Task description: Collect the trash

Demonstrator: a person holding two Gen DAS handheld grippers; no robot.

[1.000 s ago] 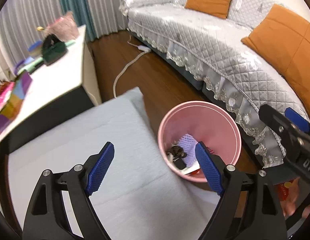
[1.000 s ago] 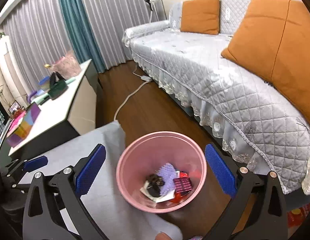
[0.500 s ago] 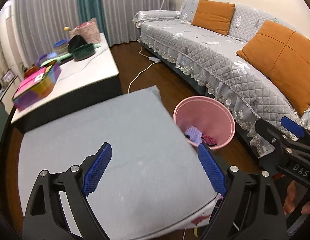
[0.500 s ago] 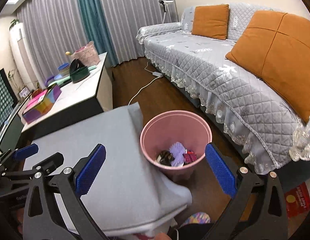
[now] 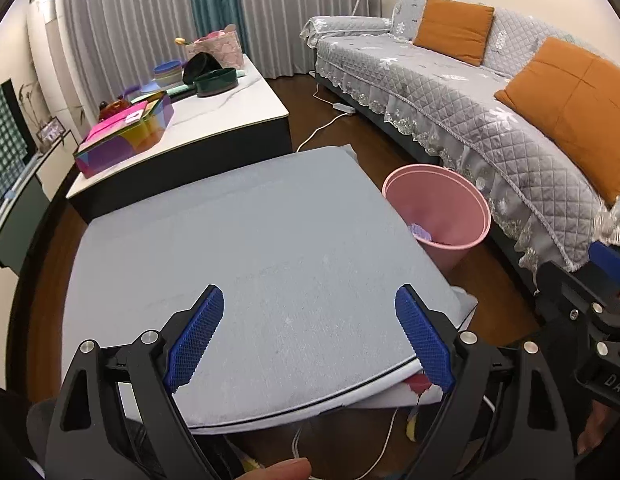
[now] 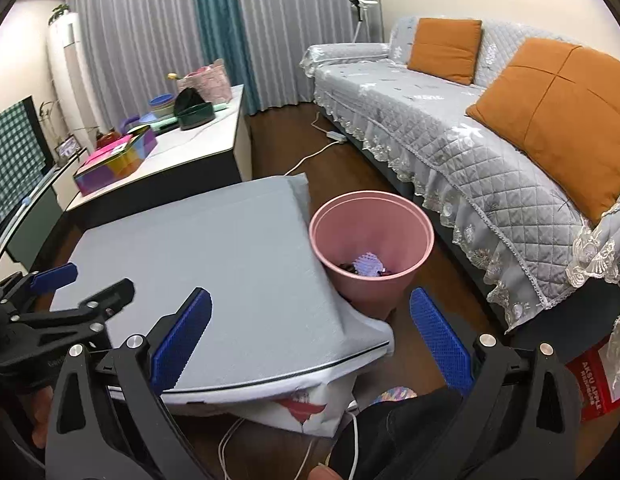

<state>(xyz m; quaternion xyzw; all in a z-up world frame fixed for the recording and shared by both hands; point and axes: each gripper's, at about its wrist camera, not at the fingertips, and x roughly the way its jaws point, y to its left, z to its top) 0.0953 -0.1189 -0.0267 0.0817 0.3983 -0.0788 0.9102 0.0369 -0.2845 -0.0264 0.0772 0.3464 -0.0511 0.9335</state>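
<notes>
Near: we hold both grippers pulled back and raised. The left gripper [image 5: 306, 340] has its fingers spread wide with nothing between them, and the right gripper [image 6: 310, 344] is the same, spread and empty. A second ago both were close over the bin mouth; now they hang above the near edge of the grey surface [image 5: 270, 248], so we have backed off and up.

The grey surface looks bare in both views; we spot no scraps left on it. In the left wrist view the right gripper shows at the right edge, and in the right wrist view the left gripper [image 6: 54, 276] sits low at the left.

Next out: the pink bin [image 6: 372, 240] stands on the floor just beside the surface's right edge, between it and the sofa [image 6: 450, 140]. The trash is inside the bin: a purple mesh piece [image 6: 368, 262] and dark bits at the bottom, only partly seen from this higher angle. A second ago we looked straight into it and saw more of the pile.

Farther: a white counter [image 5: 214, 112] with a colourful box [image 5: 126, 136] and bowls, then curtains.

Our read: drop is done, retreat under way, the collection looks finished or close to it. A red carton [image 6: 594, 380] lies on the floor by the sofa; we cannot tell if it counts as trash.
</notes>
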